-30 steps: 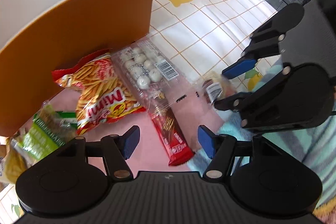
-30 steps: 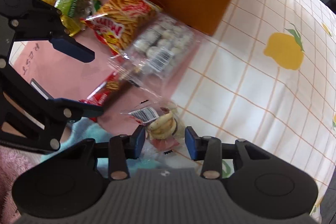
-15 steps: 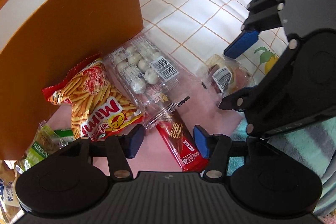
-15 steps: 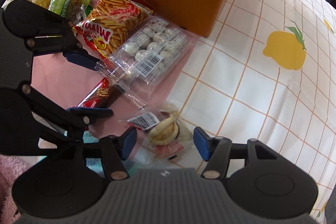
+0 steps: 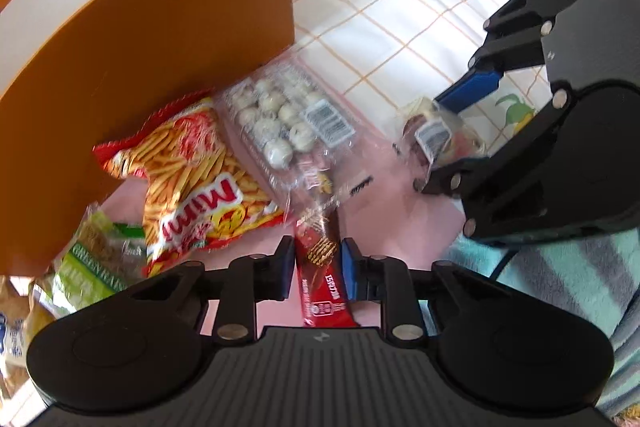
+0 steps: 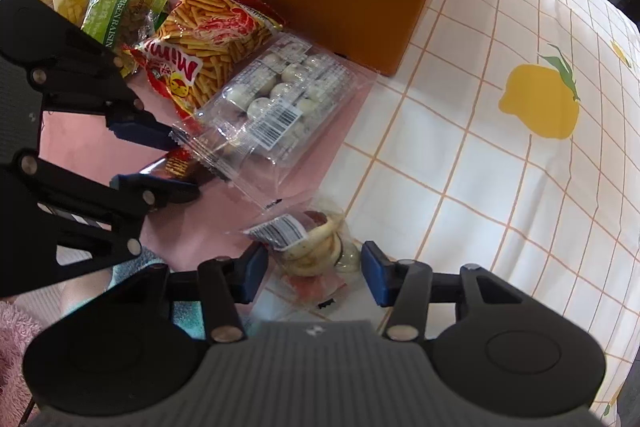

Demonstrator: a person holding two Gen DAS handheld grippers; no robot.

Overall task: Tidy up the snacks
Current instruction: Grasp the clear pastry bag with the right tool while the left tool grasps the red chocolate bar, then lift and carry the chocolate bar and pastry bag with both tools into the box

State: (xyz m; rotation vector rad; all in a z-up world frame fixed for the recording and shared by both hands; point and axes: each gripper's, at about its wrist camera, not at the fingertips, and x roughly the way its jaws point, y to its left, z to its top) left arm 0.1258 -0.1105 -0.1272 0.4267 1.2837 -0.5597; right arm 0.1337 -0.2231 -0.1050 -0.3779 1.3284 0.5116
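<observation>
only the left wrist view shows the whole length of the red chocolate bar [image 5: 323, 269] lying on the pink mat [image 5: 384, 211]; the right wrist view alone shows the green raisin bag [image 6: 120, 19] label and the sandwich pack [image 6: 316, 247] from above. the left gripper [image 5: 316, 267] has just closed and its blue pads clamp the bar's sides. the right gripper [image 6: 314, 269] has been narrowing and straddles the sandwich pack; whether its pads touch the wrapper i cannot tell. the mimi stick bag [image 5: 196, 179] and tray of white balls [image 5: 280, 119] lie against the orange box [image 5: 160, 47].

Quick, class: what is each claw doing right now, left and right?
Left claw: just closed on the red wafer bar.
Right claw: jaws closing around the clear biscuit packet, pads not touching it.
</observation>
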